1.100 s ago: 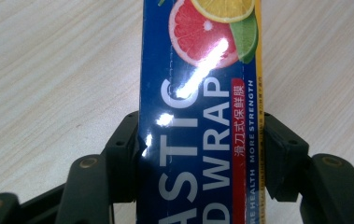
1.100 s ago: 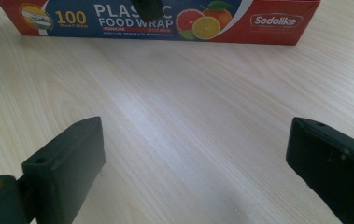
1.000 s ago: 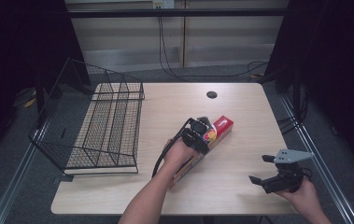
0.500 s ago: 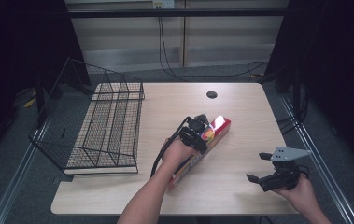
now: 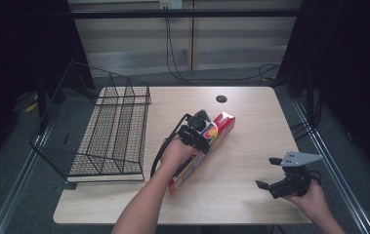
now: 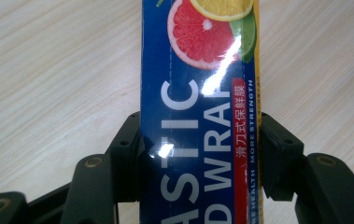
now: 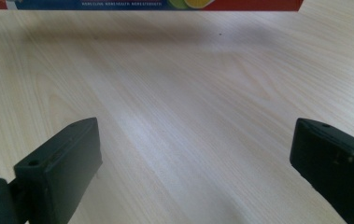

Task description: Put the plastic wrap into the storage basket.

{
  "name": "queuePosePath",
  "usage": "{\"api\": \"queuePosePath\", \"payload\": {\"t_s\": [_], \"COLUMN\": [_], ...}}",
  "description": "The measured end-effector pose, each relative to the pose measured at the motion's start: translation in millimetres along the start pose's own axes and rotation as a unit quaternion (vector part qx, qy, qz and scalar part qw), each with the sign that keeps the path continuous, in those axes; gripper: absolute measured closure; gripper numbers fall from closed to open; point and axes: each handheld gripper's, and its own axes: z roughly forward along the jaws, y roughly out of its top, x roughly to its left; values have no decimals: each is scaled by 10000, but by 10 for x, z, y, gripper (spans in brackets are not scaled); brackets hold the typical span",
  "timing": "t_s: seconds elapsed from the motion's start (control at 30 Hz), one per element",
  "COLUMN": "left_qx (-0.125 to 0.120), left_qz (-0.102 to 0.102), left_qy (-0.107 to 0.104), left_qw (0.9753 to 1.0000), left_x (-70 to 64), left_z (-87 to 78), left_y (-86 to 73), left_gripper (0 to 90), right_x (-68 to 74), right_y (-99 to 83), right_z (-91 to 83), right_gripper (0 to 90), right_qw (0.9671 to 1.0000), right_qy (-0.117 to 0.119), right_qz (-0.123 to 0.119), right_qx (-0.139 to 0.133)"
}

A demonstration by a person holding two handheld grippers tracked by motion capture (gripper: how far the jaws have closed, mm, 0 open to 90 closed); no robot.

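The box (image 6: 198, 116) reads "ASTIC WRAP" — and smaller, "HEALTH MORE STRENGTH".

Plastic wrap box (image 6: 198, 116) lettering cut off below.

plastic wrap box (image 5: 203, 147) | long, blue/red, fruit print | flat, diagonal, table ctr

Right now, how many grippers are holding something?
1: the left gripper is clamped on the plastic wrap box mid-table; the right gripper near the table's front right corner is open.
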Motion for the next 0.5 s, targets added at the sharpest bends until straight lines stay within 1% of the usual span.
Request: {"api": "queuePosePath", "payload": {"t_s": [0.07, 0.1, 0.13, 0.2, 0.23, 0.27, 0.3, 0.33, 0.4, 0.47, 0.5], "left_qx": [-36, 44, -1, 48, 63, 52, 37, 71, 11, 12, 25], "left_qz": [-34, -60, -38, -62, -56, -35, -112, -74, -135, -143, -196], "left_qy": [10, 2, 28, 31, 37, 68, 70, 82, 18, 20, 53], "left_qw": [10000, 10000, 10000, 10000, 10000, 10000, 9999, 9999, 9999, 9999, 9998], "left_x": [14, 20, 28, 43, 47, 54, 48, 64, 100, 121, 136], "left_z": [-30, -58, -65, -99, -110, -127, -138, -172, -229, -253, -280], "left_y": [-4, -2, -4, -2, 0, 1, -3, 4, 7, 12, 14], "left_gripper": [442, 442, 442, 442, 442, 442, 442, 442, 443, 442, 442], "right_x": [-1, -1, -1, 10, 11, 14, 14, 13, 12, 11, 10], "right_y": [6, 6, 8, 14, 17, 20, 20, 20, 20, 20, 19], "right_z": [9, 9, 13, 18, 20, 25, 25, 28, 29, 30, 32], "right_gripper": [19, 19, 19, 16, 16, 12, 12, 13, 13, 13, 13], "right_qw": [10000, 10000, 9999, 10000, 9999, 9999, 9999, 9999, 9999, 9999, 9999], "right_qy": [54, 54, 92, 75, 104, 76, 76, 101, 106, 95, 98], "right_qz": [-18, -18, -39, -40, -45, -92, -92, -95, -100, -100, -94], "right_qx": [-18, -18, -27, -33, -36, -21, -21, -21, -17, -13, -14]}}
